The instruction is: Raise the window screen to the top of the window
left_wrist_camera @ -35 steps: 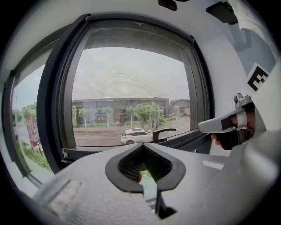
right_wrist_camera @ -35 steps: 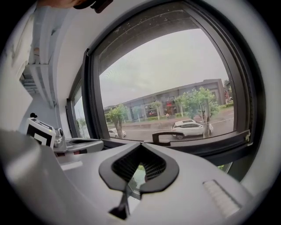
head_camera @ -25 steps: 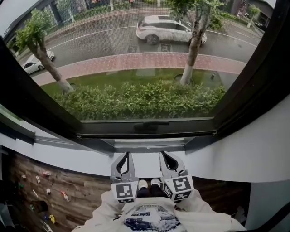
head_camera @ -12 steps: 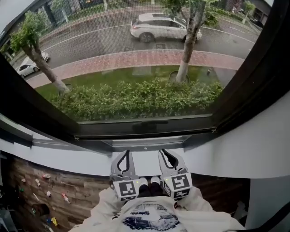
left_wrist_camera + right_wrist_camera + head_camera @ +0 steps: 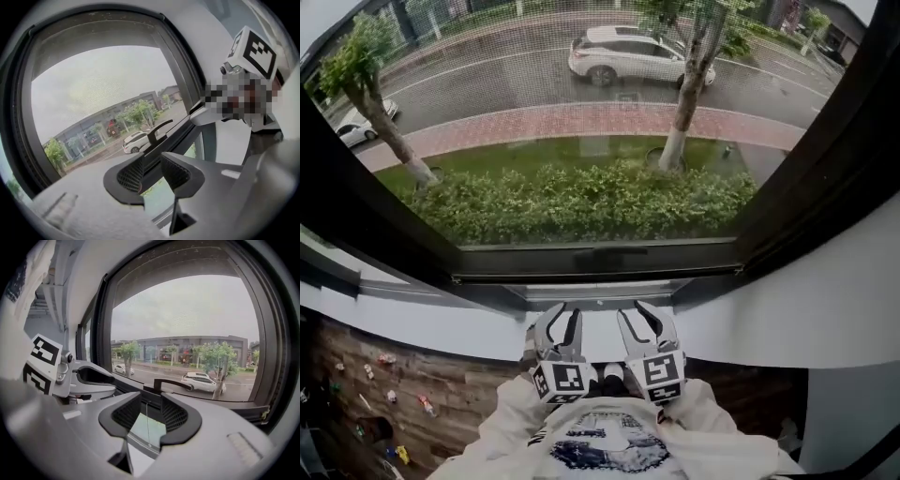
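Lower than a second ago and rolled a little, with the jaws of the left gripper (image 5: 559, 317) and the right gripper (image 5: 635, 314) just opened from closed to a narrow gap. Held side by side close to the chest, pointing forward and somewhat down at the window. Square-marker cubes (image 5: 562, 380) nearest the body, white sleeves (image 5: 511, 422) behind them. Both released: nothing clasped by the black ribbed pads (image 5: 132, 174) of either, only the window showing through each gap.

Ahead of and above both grippers, a fine grey mesh window screen (image 5: 581, 84) spread over the whole pane, fully down. Just beyond the fingertips, its dark bottom rail (image 5: 694, 258) lying along the base of the black window frame (image 5: 825, 159). At mid-rail, a black bar handle (image 5: 609, 255), roughly in line with the space between the two grippers. Apart from rail and handle alike.

Directly under the jaws, a flat white window sill (image 5: 422, 323). Below and to the left of the left gripper, a brown wood-plank floor (image 5: 412, 394) dotted with coloured bits too small to tell. Far past the grippers, seen through the mesh: a green leafy hedge (image 5: 581, 202), a red brick pavement (image 5: 534, 127), a grey road (image 5: 506, 80) with a white car (image 5: 628, 58), and a pale tree trunk (image 5: 680, 131).
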A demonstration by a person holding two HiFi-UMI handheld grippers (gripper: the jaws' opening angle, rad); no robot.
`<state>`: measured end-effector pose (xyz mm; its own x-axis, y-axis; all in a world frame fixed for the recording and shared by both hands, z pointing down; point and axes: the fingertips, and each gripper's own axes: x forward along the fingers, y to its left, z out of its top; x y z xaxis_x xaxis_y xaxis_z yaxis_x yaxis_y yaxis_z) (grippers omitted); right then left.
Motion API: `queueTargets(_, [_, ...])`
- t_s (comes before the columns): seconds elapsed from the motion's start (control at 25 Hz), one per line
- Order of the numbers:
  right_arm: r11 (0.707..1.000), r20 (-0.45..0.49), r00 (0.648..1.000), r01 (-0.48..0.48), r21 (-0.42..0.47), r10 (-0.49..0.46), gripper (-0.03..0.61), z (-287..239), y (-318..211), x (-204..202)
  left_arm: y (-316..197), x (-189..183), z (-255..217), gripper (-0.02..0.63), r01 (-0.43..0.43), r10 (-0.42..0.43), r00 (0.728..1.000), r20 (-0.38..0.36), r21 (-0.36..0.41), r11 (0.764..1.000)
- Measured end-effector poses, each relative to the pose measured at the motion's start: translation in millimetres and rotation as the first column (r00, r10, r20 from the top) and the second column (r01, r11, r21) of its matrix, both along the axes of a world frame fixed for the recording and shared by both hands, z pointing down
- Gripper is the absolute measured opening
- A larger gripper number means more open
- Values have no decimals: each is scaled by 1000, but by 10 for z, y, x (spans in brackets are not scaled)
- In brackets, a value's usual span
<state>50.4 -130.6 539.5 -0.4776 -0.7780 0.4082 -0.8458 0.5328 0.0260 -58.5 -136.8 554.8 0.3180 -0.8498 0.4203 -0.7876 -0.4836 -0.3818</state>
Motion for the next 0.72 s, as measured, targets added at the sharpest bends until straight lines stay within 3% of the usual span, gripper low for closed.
queueTargets(0.12, [997,-24,997,71,-28,-72,217,78,-7,-92,13,78,5,146,-77,76,994,75,16,997])
queueTargets(0.44, [982,-177,967,174,-79,-185,341,353,-32,-81,-47,-22,291,243,-144,151,962,226,-48,988])
queueTargets(0.6, [963,-354,895,248,-106,-269,395,536,-30,-50,-153,-179,404,298,-159,177,930,321,-81,984])
queueTargets(0.72, [954,-456,838,271,-131,-301,425,689,-36,7,-218,-297,477,301,-163,181,899,399,-79,983])
